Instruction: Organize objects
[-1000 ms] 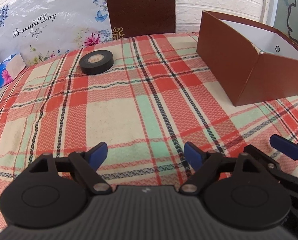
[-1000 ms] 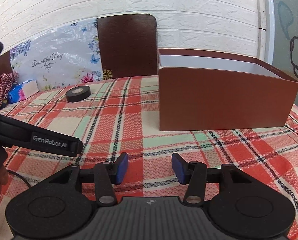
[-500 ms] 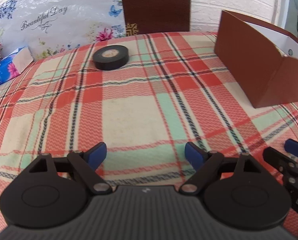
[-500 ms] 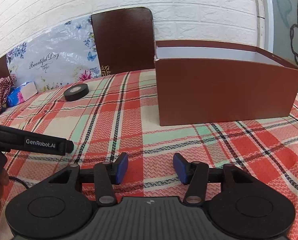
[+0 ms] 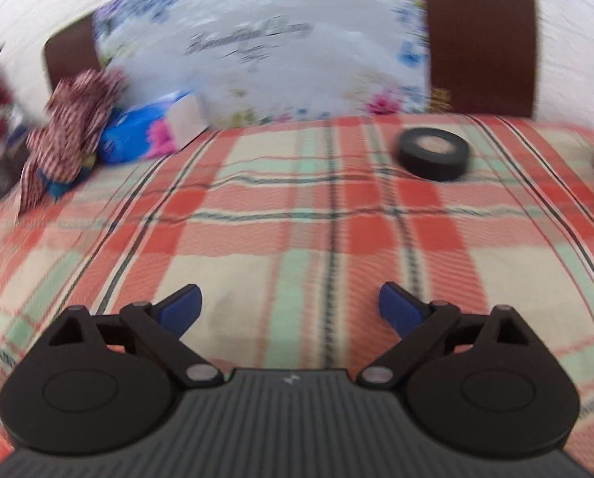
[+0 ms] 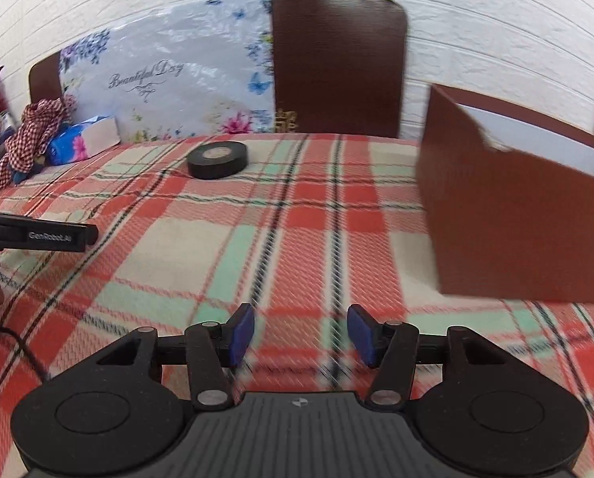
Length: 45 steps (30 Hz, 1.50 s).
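Observation:
A black roll of tape point(image 5: 434, 153) lies flat on the plaid tablecloth point(image 5: 289, 223), far ahead and to the right of my left gripper point(image 5: 289, 304), which is open and empty. The tape also shows in the right wrist view point(image 6: 217, 159), far ahead to the left. A brown open box point(image 6: 520, 215) stands at the right. My right gripper point(image 6: 300, 334) is open and empty, low over the cloth. The left gripper's body point(image 6: 38, 235) shows at the left edge of the right wrist view.
A blue tissue pack point(image 5: 149, 131) and a red checked cloth point(image 5: 70, 127) lie at the far left. A floral panel point(image 6: 165, 79) and a dark chair back point(image 6: 337, 67) stand behind the table against a white brick wall.
Both grippers have swung left. The tape now sits right of centre in the left view and the box has slid almost out of it. Both grippers stay open.

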### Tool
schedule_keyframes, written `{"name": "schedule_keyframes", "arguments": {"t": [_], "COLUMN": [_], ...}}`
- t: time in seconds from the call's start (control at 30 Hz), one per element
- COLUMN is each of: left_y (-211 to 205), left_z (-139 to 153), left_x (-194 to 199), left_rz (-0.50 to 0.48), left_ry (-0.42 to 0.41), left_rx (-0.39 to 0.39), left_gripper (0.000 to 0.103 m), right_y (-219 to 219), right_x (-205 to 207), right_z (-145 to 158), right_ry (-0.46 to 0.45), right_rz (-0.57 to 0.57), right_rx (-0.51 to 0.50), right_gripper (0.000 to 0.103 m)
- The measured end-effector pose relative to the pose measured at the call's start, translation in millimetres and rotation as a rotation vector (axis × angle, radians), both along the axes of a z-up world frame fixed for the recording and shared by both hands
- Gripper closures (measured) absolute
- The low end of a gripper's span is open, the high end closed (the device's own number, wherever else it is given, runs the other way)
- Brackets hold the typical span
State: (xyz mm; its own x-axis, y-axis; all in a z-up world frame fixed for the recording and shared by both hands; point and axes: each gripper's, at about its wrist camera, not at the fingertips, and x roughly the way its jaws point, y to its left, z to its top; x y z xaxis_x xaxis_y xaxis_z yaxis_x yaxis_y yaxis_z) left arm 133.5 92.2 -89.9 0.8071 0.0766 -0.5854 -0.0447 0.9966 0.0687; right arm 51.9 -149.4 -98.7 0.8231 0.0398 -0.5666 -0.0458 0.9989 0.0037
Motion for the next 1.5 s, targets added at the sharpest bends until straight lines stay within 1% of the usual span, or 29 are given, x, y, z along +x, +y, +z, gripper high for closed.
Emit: {"name": "schedule_keyframes", "arguments": {"t": [0.03,0.07,0.1,0.2,0.27,0.33,0.4,0.43,0.5,0.6,0.63,0.67,0.7,0.77,0.8,0.97,1.13,1.23,1.4,1.5], "left_y": [11.7,18.1,18.7,11.0,11.2,11.5,11.2,10.9,11.0,10.8,10.7,10.6,10.7,10.7,10.7,10.3,9.6,8.5,6.7,3.4], "left_z": [-2.6,-3.8,-3.9,-5.7,-6.4,-6.9,-7.6,-7.8,-8.1,-8.4,-8.4,-8.5,-8.5,-8.6,-8.7,-8.8,-8.8,-8.9,-9.1,-8.7], "left_x": [3.6,4.7,5.2,6.6,7.3,6.4,6.2,6.4,6.8,7.4,7.4,7.5,7.6,7.8,7.9,8.9,9.8,9.7,10.5,9.2], "left_rz": [0.022,0.036,0.045,0.036,0.032,0.033,0.034,0.035,0.037,0.037,0.037,0.037,0.036,0.036,0.036,0.037,0.037,0.038,0.041,0.049], "left_ry": [0.011,0.001,-0.009,-0.015,-0.014,-0.015,-0.016,-0.017,-0.017,-0.018,-0.018,-0.018,-0.018,-0.018,-0.018,-0.017,-0.016,-0.015,-0.011,-0.011], "left_rx": [-0.077,-0.117,-0.118,-0.086,-0.093,-0.093,-0.087,-0.088,-0.089,-0.086,-0.087,-0.087,-0.086,-0.086,-0.086,-0.084,-0.080,-0.076,-0.064,-0.043], "left_gripper": [0.004,0.002,0.002,0.001,0.000,0.000,0.000,0.000,0.000,0.000,0.000,0.000,0.000,0.000,0.000,0.000,0.000,0.000,0.000,0.000], "right_y": [7.3,15.1,23.8,48.0,59.9,70.8,78.5,82.4,87.6,88.0,85.5,84.1,81.4,84.6,84.0,62.0,34.9,16.2,-26.3,-59.3], "right_x": [9.8,20.9,33.3,77.6,110.2,141.7,169.9,183.1,204.5,223.4,226.8,226.8,223.2,214.0,210.2,177.9,115.8,73.2,1.0,-33.4], "right_z": [-0.3,-0.6,-0.8,-1.4,-2.4,-3.6,-4.2,-4.2,-4.8,-5.6,-5.1,-5.2,-4.3,-3.5,-2.9,0.9,1.5,2.0,3.7,3.8], "right_ry": [-0.004,-0.010,-0.017,-0.035,-0.041,-0.051,-0.056,-0.058,-0.052,-0.043,-0.033,-0.029,-0.038,-0.055,-0.056,-0.024,0.005,0.018,0.035,0.029], "right_rz": [0.016,0.034,0.053,0.102,0.122,0.118,0.105,0.101,0.112,0.121,0.122,0.131,0.157,0.165,0.163,0.155,0.162,0.156,0.094,-0.028], "right_rx": [-0.007,-0.017,-0.033,-0.084,-0.110,-0.127,-0.137,-0.145,-0.144,-0.119,-0.099,-0.077,-0.062,-0.096,-0.097,-0.049,-0.030,-0.040,-0.064,-0.091], "right_gripper": [0.048,0.047,0.045,0.040,0.037,0.029,0.025,0.016,0.011,0.010,0.012,0.016,0.027,0.027,0.026,0.026,0.026,0.026,0.027,0.027]}}
